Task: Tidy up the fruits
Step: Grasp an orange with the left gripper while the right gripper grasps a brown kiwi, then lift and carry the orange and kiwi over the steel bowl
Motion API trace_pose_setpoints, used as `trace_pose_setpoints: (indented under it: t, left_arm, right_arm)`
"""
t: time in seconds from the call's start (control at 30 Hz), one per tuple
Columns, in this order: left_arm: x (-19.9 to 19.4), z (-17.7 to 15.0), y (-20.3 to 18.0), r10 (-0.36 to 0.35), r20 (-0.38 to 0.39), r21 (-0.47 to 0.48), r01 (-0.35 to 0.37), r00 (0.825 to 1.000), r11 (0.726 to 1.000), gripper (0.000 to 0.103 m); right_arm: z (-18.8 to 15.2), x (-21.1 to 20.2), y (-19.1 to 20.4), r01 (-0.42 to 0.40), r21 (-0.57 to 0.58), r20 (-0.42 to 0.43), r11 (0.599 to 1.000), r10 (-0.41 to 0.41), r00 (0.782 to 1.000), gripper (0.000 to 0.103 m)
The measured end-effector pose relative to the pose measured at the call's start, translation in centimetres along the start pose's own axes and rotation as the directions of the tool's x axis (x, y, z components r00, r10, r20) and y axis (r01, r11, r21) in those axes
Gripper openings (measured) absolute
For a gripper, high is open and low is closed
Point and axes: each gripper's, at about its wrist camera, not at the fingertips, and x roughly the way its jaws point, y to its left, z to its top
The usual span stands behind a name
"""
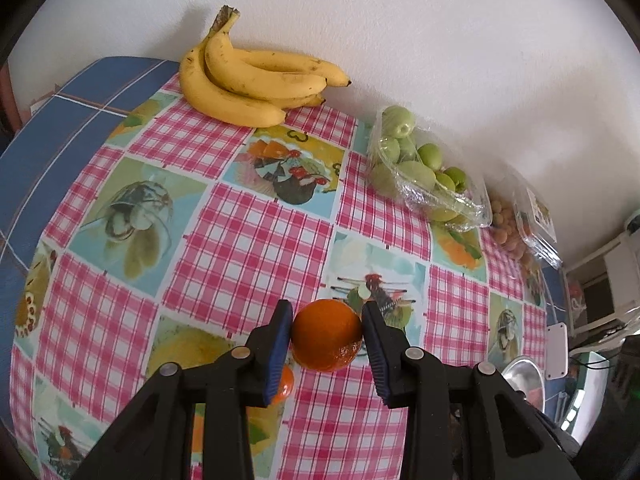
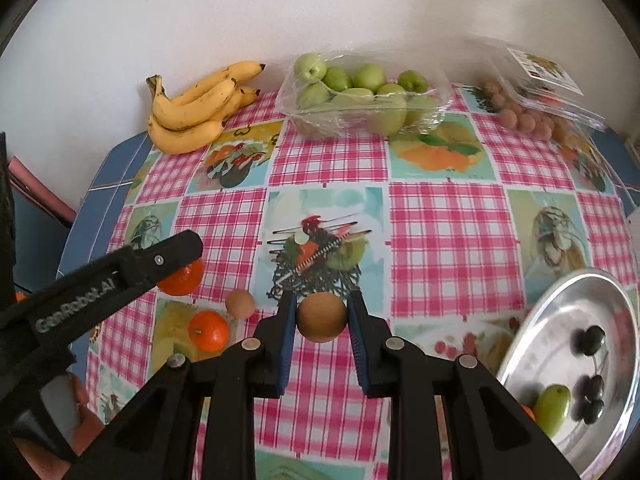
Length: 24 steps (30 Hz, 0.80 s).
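Left tongs clamped on a round orange, held up over the checked tablecloth; right tongs clamped on a round brown fruit. No long side on either ball. Second orange half hidden behind the left finger; silver bowl cut off at near right.

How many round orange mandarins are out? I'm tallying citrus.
2: one round orange mandarin in the left hand-held gripper, another mandarin on the checked tablecloth. Others may be hidden.

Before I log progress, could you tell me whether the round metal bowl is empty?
Not empty: the round metal bowl holds a green fruit and dark fruits.
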Motion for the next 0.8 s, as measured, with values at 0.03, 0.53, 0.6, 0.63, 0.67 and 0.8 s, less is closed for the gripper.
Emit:
trace_pose_setpoints:
  t: [0.03,0.53,0.6,0.63,0.67,0.8]
  left_arm:
    - [-0.1,-0.1,0.0,0.001,-0.002,0.0,-0.001,1.0,1.0,0.038]
    - [-1.2,-2.2,-2.1,0.064,0.002,0.052,-0.064,0.998,0.997,0.038]
    - [-1.1,-2.3,-2.6,0.068,0.003,0.064,-0.068,0.998,0.996,0.038]
    - [-1.1,-2.4,-2.9,0.071,0.005,0.071,-0.071,0.997,0.995,0.038]
    - [-1.1,-2.5,-3.2,0.074,0.007,0.078,-0.075,0.997,0.994,0.038]
    - [-1.0,-2.7,-4.3,0.072,0.007,0.094,-0.072,0.997,0.993,0.038]
  right_arm:
    - [-0.2,-0.4,-0.1,0.003,0.002,0.003,1.0,-0.003,1.0,0.027]
    - [-2.9,-2.8,-2.2,0.023,0.042,-0.035,0.999,-0.021,0.999,0.027]
    - [-3.2,-3.0,-2.5,0.027,0.046,-0.037,0.999,-0.026,0.999,0.027]
    - [-3.2,-3.1,-2.7,0.03,0.048,-0.038,0.998,-0.029,0.999,0.027]
    - [-3.2,-3.1,-2.8,0.031,0.049,-0.038,0.998,-0.03,0.999,0.027]
    - [-3.2,-3.3,-3.6,0.035,0.054,-0.047,0.998,-0.033,0.998,0.027]
